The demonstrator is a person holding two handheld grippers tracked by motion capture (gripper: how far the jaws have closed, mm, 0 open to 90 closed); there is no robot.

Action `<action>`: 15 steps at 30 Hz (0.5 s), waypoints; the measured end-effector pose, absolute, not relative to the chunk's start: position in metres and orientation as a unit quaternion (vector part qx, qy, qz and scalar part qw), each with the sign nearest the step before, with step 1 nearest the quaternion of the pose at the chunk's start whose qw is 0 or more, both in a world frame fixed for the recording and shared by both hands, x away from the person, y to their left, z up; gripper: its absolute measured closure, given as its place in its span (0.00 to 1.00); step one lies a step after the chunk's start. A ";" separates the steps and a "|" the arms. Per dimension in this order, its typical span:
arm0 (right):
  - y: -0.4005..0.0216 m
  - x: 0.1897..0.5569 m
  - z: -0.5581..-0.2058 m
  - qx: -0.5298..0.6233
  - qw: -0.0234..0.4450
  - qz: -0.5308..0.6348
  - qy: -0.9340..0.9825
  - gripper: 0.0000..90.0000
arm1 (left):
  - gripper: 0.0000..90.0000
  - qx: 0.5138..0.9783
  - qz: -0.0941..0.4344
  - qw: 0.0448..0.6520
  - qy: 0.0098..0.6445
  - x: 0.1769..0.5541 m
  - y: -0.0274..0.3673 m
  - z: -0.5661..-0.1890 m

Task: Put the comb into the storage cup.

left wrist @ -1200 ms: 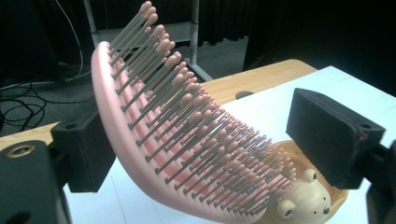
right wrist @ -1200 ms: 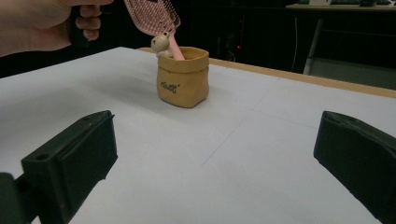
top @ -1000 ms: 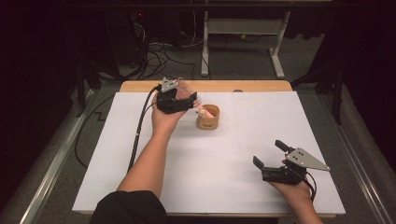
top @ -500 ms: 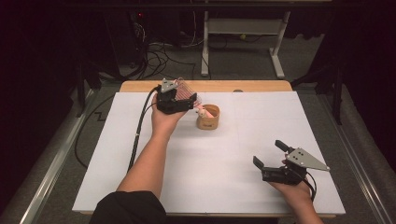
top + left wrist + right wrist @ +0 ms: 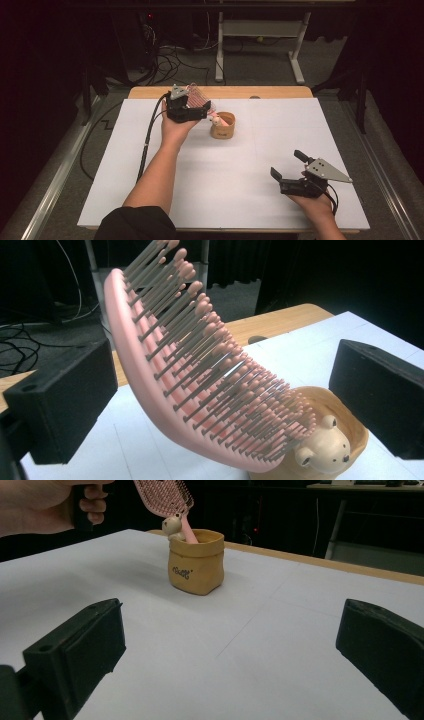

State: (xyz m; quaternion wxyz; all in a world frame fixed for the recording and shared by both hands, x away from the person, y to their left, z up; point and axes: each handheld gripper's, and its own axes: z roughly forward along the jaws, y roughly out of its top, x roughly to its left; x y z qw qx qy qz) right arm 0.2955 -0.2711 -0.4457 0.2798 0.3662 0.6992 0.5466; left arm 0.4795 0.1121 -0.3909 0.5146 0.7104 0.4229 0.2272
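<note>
From the high view, the left gripper sits at the far side of the bench by the tan cup, and the right gripper rests spread wide near the right front. In the left gripper view the jaws have just been opening, standing clear on both sides of the pink hairbrush, which leans in the cup. Right gripper view: brush handle down in the cup, far left.

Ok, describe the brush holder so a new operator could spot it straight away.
Start at the white table, then look toward its far wooden edge, just right of the left gripper. There stands a small tan sack-shaped pot with dark lettering on its front. It is the one container on the sheet, with a pink hairbrush leaning out of it and a little bear figure on its rim.
</note>
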 end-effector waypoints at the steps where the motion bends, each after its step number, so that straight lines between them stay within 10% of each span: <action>1: -0.271 0.296 -0.446 0.366 0.280 0.546 0.699 0.00 | 0.00 0.709 0.228 0.516 0.423 0.479 0.112 -0.391; 15: -0.269 0.295 -0.446 0.363 0.280 0.545 0.702 0.00 | 0.00 0.709 0.227 0.519 0.420 0.464 0.121 -0.393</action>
